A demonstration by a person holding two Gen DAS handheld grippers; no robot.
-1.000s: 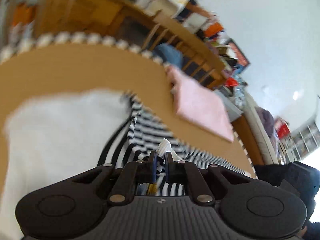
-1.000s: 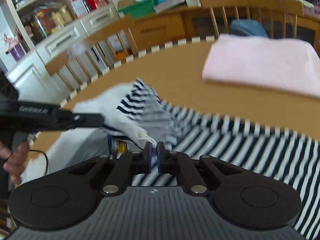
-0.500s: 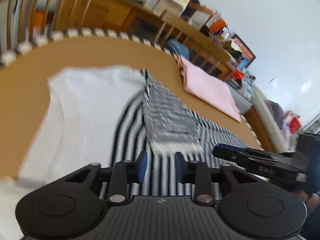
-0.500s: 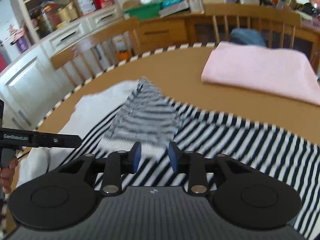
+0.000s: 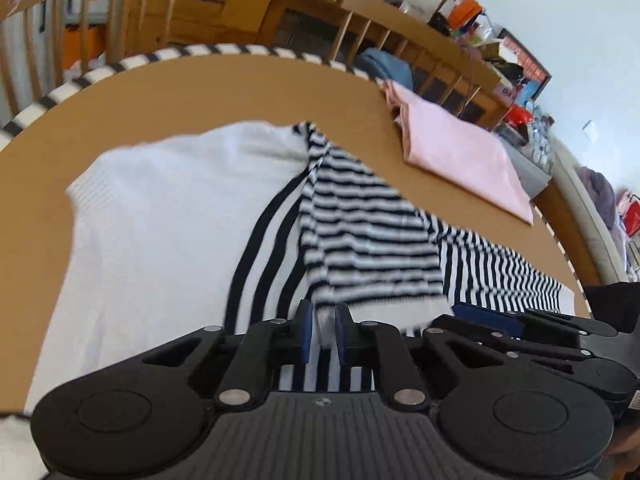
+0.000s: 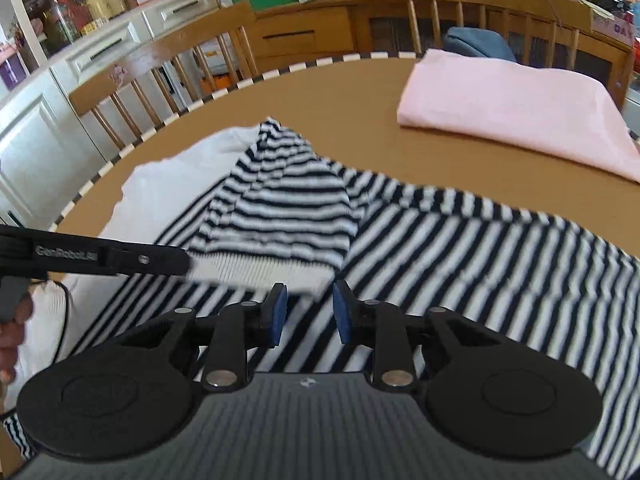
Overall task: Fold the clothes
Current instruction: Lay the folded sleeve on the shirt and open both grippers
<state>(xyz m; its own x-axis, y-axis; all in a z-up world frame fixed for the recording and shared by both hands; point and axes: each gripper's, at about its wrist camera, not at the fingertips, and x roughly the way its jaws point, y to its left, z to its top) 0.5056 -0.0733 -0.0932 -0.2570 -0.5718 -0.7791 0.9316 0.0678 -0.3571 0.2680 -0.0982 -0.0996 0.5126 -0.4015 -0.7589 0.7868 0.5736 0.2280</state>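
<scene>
A black-and-white striped sweater (image 6: 480, 264) with a white part (image 6: 168, 192) lies spread on the round wooden table (image 6: 352, 92). Its striped sleeve (image 6: 280, 208) is folded back across the body, the white ribbed cuff (image 6: 256, 270) nearest me. My left gripper (image 5: 322, 332) is shut on the left end of that cuff (image 5: 326, 320); from the right wrist it shows as a black bar (image 6: 176, 260) touching the cuff. My right gripper (image 6: 308, 312) is open, and the cuff's right corner lies just ahead of its blue pads (image 6: 278, 310). The right gripper's tip (image 5: 484, 316) sits beside the left one.
A folded pink garment (image 6: 512, 108) lies at the table's far right. Wooden chairs (image 6: 168, 52) ring the far edge, with cupboards and cluttered shelves (image 6: 100, 4) behind. A person's hand (image 6: 12, 336) holds the left gripper at the left edge.
Both grippers were shut on the lifted sleeve, then opened and let it drop onto the sweater's body. Since then the left gripper has closed on the cuff; the right stays open.
</scene>
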